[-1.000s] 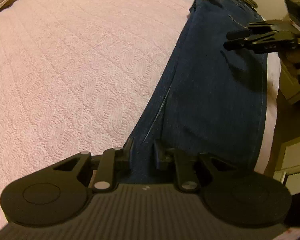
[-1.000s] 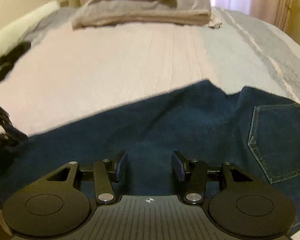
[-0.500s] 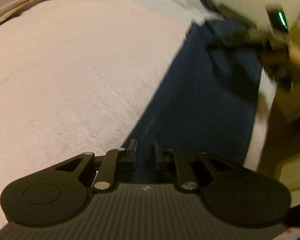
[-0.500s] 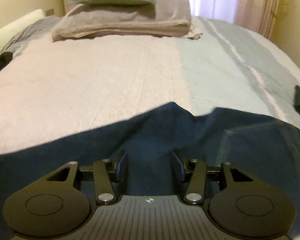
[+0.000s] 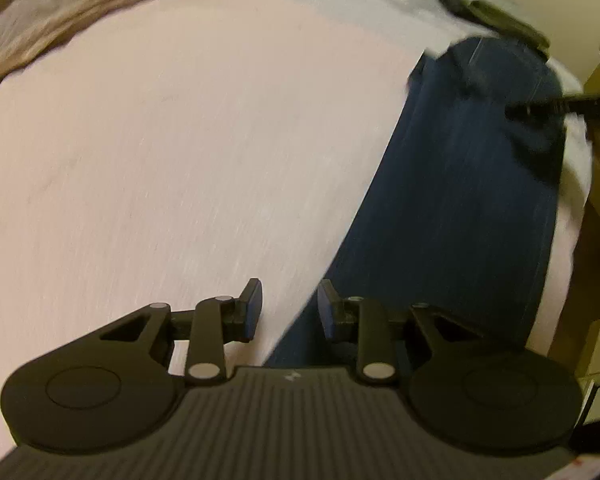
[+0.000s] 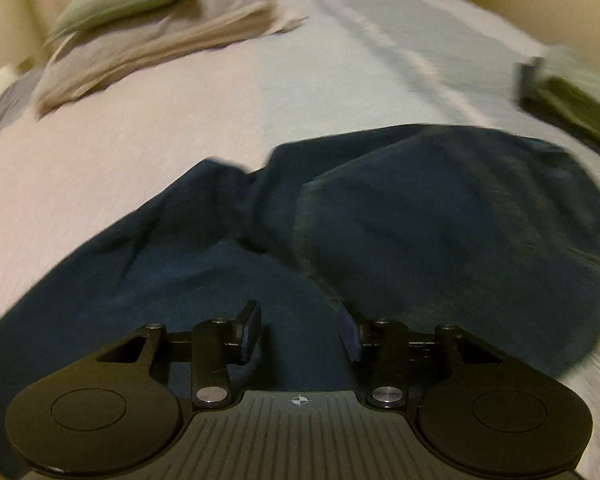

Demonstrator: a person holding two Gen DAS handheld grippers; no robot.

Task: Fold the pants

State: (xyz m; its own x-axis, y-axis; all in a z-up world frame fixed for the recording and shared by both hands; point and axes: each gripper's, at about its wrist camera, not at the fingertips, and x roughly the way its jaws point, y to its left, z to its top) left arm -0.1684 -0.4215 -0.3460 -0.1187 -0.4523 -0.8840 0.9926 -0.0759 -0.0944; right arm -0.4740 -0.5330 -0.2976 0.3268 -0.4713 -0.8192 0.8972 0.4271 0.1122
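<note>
Hovering with jaws parted and empty, the left gripper point(image 5: 288, 306) straddles the near edge of the dark blue denim pants point(image 5: 460, 208) on the pale pink quilted bedspread point(image 5: 180, 160). The right gripper point(image 6: 300, 328), likewise spread and holding nothing, hangs over the rumpled seat end. Regrasping seems next; each needs an edge.

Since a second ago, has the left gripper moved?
Yes. The left gripper has slid left off the dark blue denim pants toward the pink quilted bedspread, jaws now open.
</note>
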